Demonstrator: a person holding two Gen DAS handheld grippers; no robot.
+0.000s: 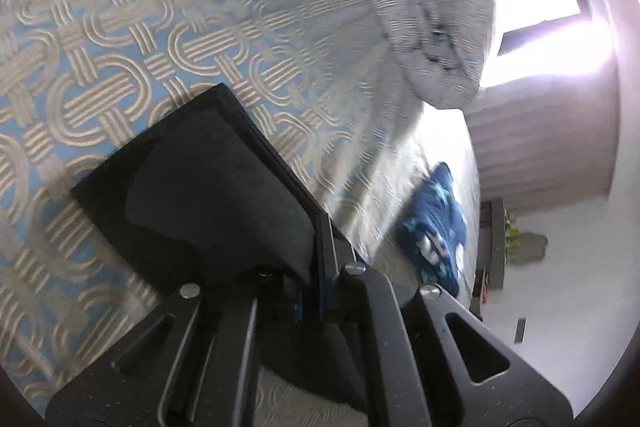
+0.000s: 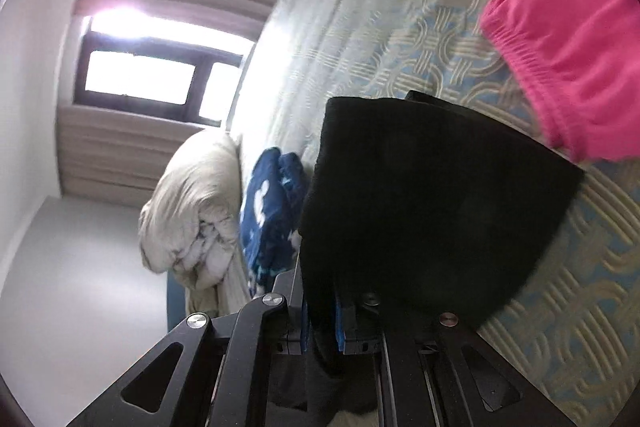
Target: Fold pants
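The left gripper point(image 1: 310, 259) is clenched on the black pants point(image 1: 200, 195), its two fingers pressed together with the cloth pinched between the blue pads. From the pinch the pants spread away as a flat, dark, folded panel, held just over the bed point(image 1: 120, 39); whether the far corner touches the cover is unclear. The right gripper point(image 2: 322, 323) likewise grips the pants point(image 2: 420, 195), the fabric squeezed between its blue pads, with a thick black fold rising ahead of the fingers and hiding their tips.

Beyond the pants in the right view, a pink garment point(image 2: 568, 55) lies on the bed point(image 2: 360, 27), its edge just beside or over the black cloth. A blue patterned cloth point(image 2: 272, 211) sits at the bed's edge, next to a bunched pale duvet point(image 2: 192, 211). In the left view the same duvet point(image 1: 424, 7) is heaped on the far part of the bed, and the blue cloth point(image 1: 436, 223) lies near the bed's edge. A bright window point(image 2: 140, 75) is set in the wall behind.
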